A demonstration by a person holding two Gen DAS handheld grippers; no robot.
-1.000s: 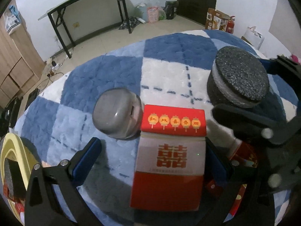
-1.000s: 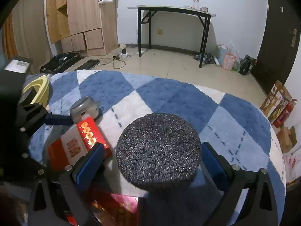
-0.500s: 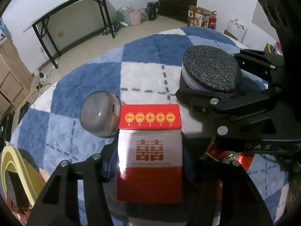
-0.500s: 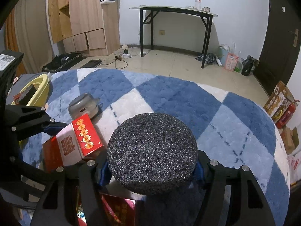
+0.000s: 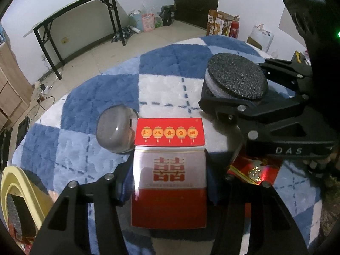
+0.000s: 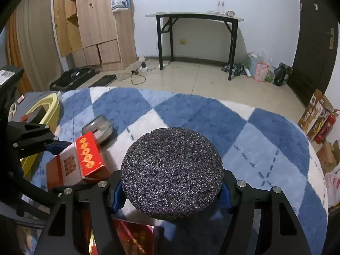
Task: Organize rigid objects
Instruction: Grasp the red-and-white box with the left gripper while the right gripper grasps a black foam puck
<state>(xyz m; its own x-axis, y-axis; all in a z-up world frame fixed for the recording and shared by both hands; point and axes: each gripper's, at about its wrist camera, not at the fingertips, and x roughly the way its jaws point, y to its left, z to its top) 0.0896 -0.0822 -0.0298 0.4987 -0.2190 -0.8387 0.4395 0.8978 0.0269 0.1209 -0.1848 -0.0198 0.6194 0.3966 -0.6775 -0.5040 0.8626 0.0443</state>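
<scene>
A red and white box (image 5: 169, 170) with gold lanterns on its end is held in my left gripper (image 5: 169, 182), which is shut on its two sides; the same box (image 6: 78, 163) shows lifted at the left of the right wrist view. My right gripper (image 6: 171, 191) is shut on a round black foam disc (image 6: 172, 174) with a white layer under it. That disc (image 5: 237, 77) appears at the right of the left wrist view, raised above the rug. A small metal pot (image 5: 115, 135) lies tipped on the rug just left of the box.
A blue and white checked rug (image 5: 102, 97) covers the round surface. A yellow basket (image 5: 19, 191) holding items sits at the left edge. Red packets (image 6: 131, 238) lie on the rug under the grippers. A black folding table (image 6: 195, 19) stands by the far wall.
Both grippers went from open to shut, the left on the box and the right on the foam disc. Both objects have since risen off the rug.
</scene>
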